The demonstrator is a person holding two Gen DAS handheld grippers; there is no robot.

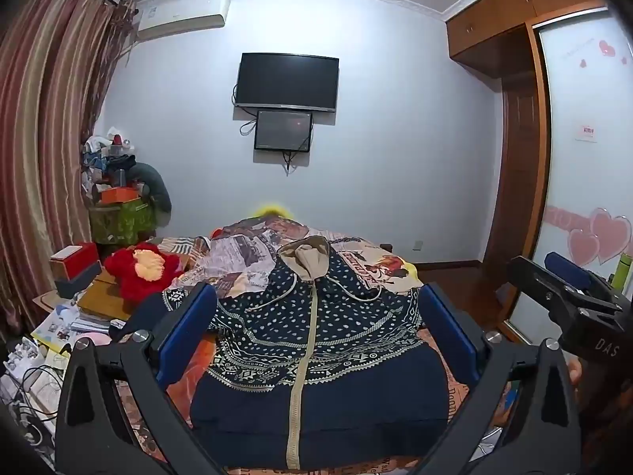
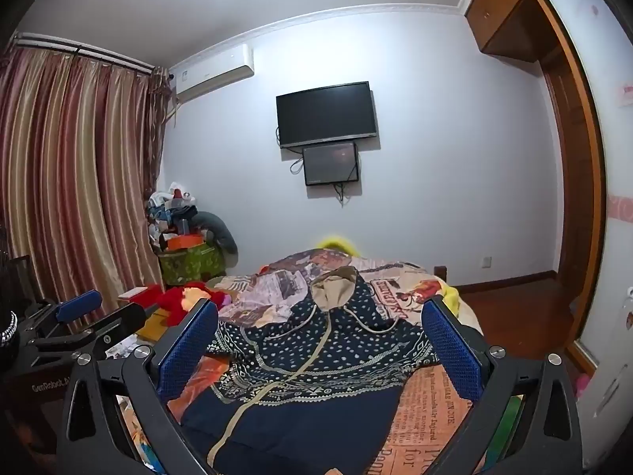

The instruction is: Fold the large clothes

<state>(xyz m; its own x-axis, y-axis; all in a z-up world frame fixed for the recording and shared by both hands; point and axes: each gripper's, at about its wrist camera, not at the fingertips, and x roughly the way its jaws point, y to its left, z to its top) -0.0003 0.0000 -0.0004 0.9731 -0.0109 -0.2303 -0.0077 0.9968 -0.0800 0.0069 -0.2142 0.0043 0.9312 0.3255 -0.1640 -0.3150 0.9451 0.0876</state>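
Left gripper (image 1: 316, 324): held level above the near end of the bed, pointing toward the far wall; blue-padded fingers (image 1: 186, 328) spread wide, nothing between them. It showed in the right wrist view at the left edge (image 2: 79, 316), with part of a white "GenRobot" mark on its body.

Right gripper (image 2: 320, 340): likewise held over the near edge of the bed, to the right of the left one and at about the same height; fingers (image 2: 451, 348) fully parted and grasping nothing. It showed in the left wrist view at the right edge (image 1: 569, 293), its housing lettered "DAS", the rest cut off.

Hooded jacket (image 1: 312, 340): navy, with white dots and beige patterned bands, beige zip strip down the centre, beige-lined hood (image 1: 306, 255) and drawcords. It lay front up and spread flat on the bed, hem nearest the grippers, hood toward the far wall; neither gripper touched it.

Bedspread (image 2: 435, 407): orange newspaper print under the jacket; words such as "morning", "Injured" and "for" were legible, the rest too distorted.

Other items: red plush toy (image 1: 138, 269) left of the bed; black television (image 1: 287, 81) on the wall with a smaller screen (image 1: 283, 130) below it; striped curtain (image 1: 43, 138); air conditioner (image 1: 182, 16); wardrobe door with pink hearts (image 1: 597, 233), its lettering unreadable.
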